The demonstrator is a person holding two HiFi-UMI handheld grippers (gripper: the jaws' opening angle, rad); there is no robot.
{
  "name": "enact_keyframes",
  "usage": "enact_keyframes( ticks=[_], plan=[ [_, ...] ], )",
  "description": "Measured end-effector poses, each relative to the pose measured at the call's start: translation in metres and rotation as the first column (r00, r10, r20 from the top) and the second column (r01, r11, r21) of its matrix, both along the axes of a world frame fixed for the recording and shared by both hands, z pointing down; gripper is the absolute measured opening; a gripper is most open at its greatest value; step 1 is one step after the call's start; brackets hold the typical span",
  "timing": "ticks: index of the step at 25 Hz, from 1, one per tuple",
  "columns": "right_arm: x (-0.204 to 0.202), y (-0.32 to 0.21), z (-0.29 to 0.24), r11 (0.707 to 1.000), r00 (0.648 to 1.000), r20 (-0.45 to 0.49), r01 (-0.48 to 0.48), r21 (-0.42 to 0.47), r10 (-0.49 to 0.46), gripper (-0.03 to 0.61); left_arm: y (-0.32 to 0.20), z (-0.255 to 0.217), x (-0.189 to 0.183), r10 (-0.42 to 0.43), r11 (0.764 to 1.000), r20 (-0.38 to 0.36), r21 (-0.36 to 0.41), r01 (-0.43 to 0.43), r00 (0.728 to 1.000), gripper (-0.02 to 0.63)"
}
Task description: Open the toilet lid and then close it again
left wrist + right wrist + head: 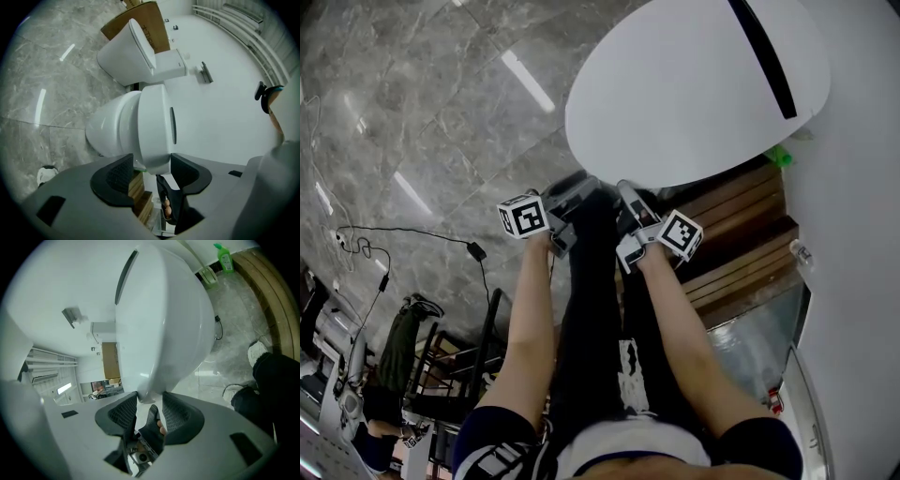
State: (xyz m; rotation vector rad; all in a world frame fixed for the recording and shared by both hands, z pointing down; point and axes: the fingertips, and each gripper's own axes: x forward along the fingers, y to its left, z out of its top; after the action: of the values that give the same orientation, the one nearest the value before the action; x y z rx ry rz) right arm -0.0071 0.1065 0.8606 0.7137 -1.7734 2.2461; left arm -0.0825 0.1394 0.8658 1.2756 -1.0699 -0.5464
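The white toilet lid [694, 94] with a black slot fills the upper right of the head view. Both grippers are at its near edge. My left gripper [578, 190] is open. The lid's front edge [154, 140] sits between its jaws, with a gap showing beside the left pad [119, 174]. My right gripper [628, 194] is shut on the same rim, and its ribbed pads [124, 412] pinch the lid's tip [150, 392]. In the left gripper view the toilet bowl [110, 129] shows under the lid. The rest of the lid [159, 324] fills the right gripper view.
A wooden stepped platform [741, 234] lies right of my legs, with a green bottle [780, 155] by the lid. A second toilet [136, 51] and cardboard [145, 18] stand further off. Cables [394, 244] trail on the grey marble floor. My shoes [259, 352] are beside the bowl.
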Motion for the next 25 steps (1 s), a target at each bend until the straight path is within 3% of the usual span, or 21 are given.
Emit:
enact_keyframes(
  ticks=[3, 5, 10, 14, 19, 25],
  plan=[
    [-0.001, 0.0, -0.004, 1.0, 1.0, 0.008, 0.005, -0.003, -0.005, 0.163, -0.012, -0.011, 0.0, -0.014, 0.997, -0.042, 0.077, 0.017, 0.999, 0.274],
    [0.0, 0.001, -0.005, 1.0, 1.0, 0.007, 0.013, 0.0, -0.013, 0.161, -0.021, -0.011, -0.001, 0.004, 0.995, -0.028, 0.095, -0.001, 1.0, 0.296],
    [0.003, 0.003, -0.019, 1.0, 0.999, 0.041, 0.013, 0.011, -0.013, 0.161, -0.02, -0.023, 0.002, 0.027, 0.996, -0.007, 0.082, -0.026, 1.0, 0.289],
    [0.002, 0.003, -0.035, 1.0, 0.998, 0.063, 0.017, 0.021, -0.018, 0.161, -0.018, -0.036, 0.002, 0.002, 0.997, 0.071, 0.072, -0.007, 0.997, 0.241],
    [0.001, 0.002, -0.053, 1.0, 0.997, 0.075, 0.021, 0.022, -0.022, 0.161, -0.02, -0.057, -0.001, -0.031, 0.997, 0.087, 0.075, 0.024, 0.996, 0.238],
    [-0.003, -0.003, -0.073, 1.0, 0.996, 0.083, 0.024, 0.01, -0.025, 0.163, -0.025, -0.08, -0.005, -0.013, 0.998, 0.105, 0.057, 0.007, 0.994, 0.235]
  ],
)
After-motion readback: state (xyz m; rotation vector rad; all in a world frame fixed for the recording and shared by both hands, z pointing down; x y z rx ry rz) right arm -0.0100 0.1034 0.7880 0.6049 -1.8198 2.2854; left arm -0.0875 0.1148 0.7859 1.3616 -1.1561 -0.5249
